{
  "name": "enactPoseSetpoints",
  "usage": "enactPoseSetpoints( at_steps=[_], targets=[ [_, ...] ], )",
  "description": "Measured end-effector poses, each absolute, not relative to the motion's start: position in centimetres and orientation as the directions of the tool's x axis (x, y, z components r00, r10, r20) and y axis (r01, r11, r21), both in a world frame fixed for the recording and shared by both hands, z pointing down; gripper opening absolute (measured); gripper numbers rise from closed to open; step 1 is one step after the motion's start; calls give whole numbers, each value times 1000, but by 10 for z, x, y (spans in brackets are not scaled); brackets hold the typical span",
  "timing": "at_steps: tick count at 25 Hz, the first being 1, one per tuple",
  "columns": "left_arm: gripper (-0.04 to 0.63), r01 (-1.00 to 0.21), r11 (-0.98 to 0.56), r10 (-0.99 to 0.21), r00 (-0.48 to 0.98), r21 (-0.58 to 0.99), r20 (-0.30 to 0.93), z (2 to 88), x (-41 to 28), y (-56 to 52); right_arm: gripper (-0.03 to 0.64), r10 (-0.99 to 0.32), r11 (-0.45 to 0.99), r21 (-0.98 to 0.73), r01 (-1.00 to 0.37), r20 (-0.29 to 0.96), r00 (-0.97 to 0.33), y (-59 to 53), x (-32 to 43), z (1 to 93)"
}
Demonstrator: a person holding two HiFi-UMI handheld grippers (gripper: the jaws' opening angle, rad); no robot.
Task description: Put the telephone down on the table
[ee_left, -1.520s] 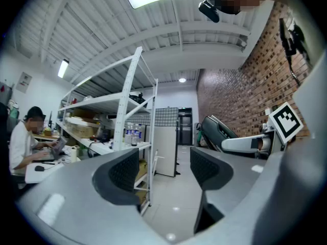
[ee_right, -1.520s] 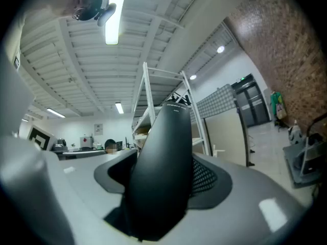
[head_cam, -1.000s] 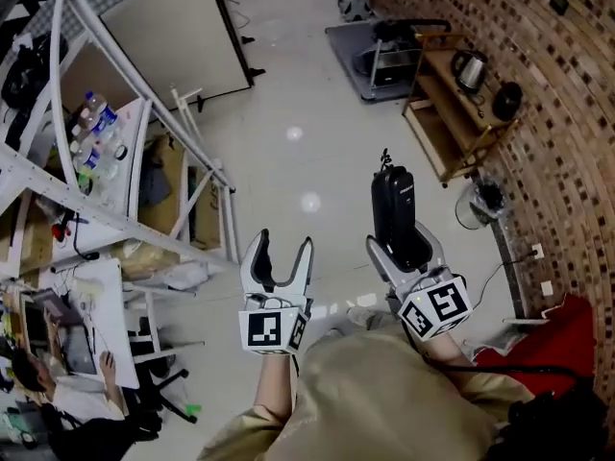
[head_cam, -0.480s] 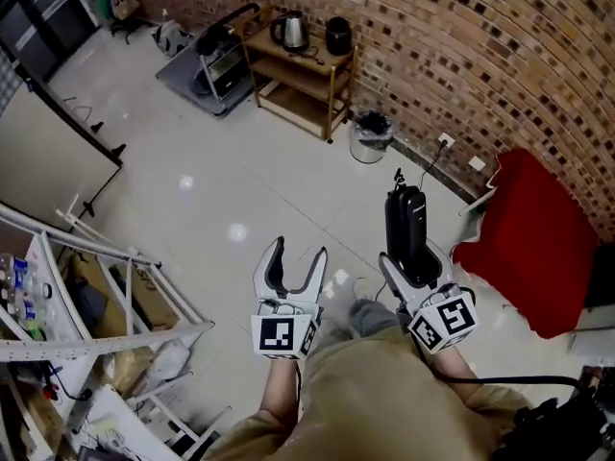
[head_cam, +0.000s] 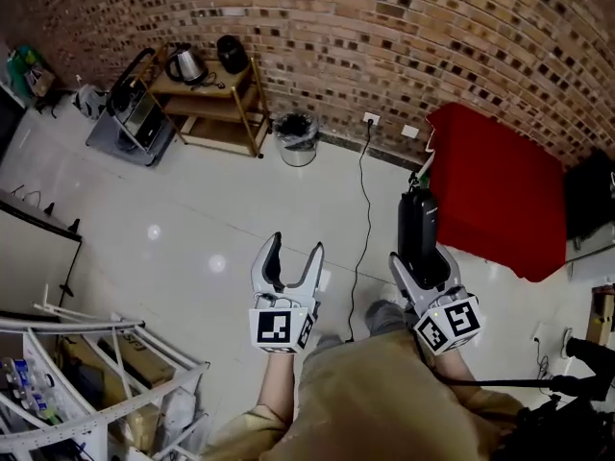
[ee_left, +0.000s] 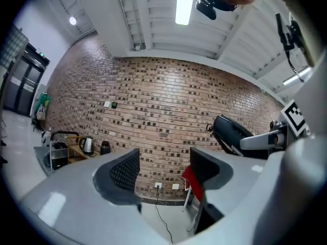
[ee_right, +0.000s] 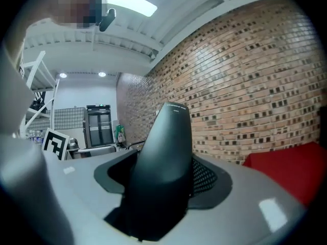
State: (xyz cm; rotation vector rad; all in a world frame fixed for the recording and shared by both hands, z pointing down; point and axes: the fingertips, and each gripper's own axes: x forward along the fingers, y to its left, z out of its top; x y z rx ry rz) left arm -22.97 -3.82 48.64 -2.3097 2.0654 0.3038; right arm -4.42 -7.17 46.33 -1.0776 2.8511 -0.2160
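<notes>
Nearest to you, at 6 o'clock in the head view, your beige shirt [head_cam: 375, 401] fills the bottom edge. Just ahead of it sit the two marker cubes [head_cam: 279, 327], one on each tool.

The left gripper [head_cam: 295, 248] is at abt 11 o'clock from your chest. Its jaws stand wide apart w/ nothing btw them. In its own view, only floor, a cable and the wall show through the gap.

The right gripper [head_cam: 423, 262] is at abt 1 o'clock and is clamped tight on the telephone [head_cam: 419, 221]. This is a black handset. Its lower end is btw the pads and its top end sticks out toward 12 o'clock. So the telephone is up in your right tool, above the white floor [head_cam: 192, 219], and not on the table.

At 8 o'clock, low left, is a white metal rack [head_cam: 96, 339].

Further out, a thin cable [head_cam: 363, 200] runs across the floor from a wall socket [head_cam: 369, 118] at 12 o'clock back toward you. At 1 to 2 o'clock is the red-covered table [head_cam: 495, 195], set against the wall. In the head view the handset top is just beside its left edge, but how far apart they really are I cannot tell.

At 11 o'clock a bin [head_cam: 296, 139] stands by the wall. At 10 o'clock is a wooden shelf [head_cam: 223, 113] w/ a kettle [head_cam: 186, 63] and a dark pot [head_cam: 231, 53] on top, and a grey trolley [head_cam: 130, 113] just to its left.

Farthest is the brick wall [head_cam: 404, 27], across the whole top.
</notes>
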Motion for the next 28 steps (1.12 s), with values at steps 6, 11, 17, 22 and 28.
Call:
enactPoseSetpoints(
  at_steps=[6,11,17,22,28],
  targets=[
    [313,-970,-233,-962,220,63,-160,480,-104,-137,299,-724,684,-194,-703,-62,-687,-141,73,461],
    [311,-934,-352,-930,342,56,-137,483,0,-220,299,-786,612,-210,-762,-59,-615,-208,166,470],
    [312,-898,-440,-892,434,24,-123,488,121,-305,299,-843,530,-224,-817,-41,-536,-273,289,491],
    [311,-862,-507,-858,505,-3,-96,515,202,-346,299,-898,432,-234,-871,-22,-440,-306,380,524],
    [311,-782,-624,-782,623,8,-8,536,275,-378,299,-951,277,-322,-906,44,-306,-320,451,557]
  ],
)
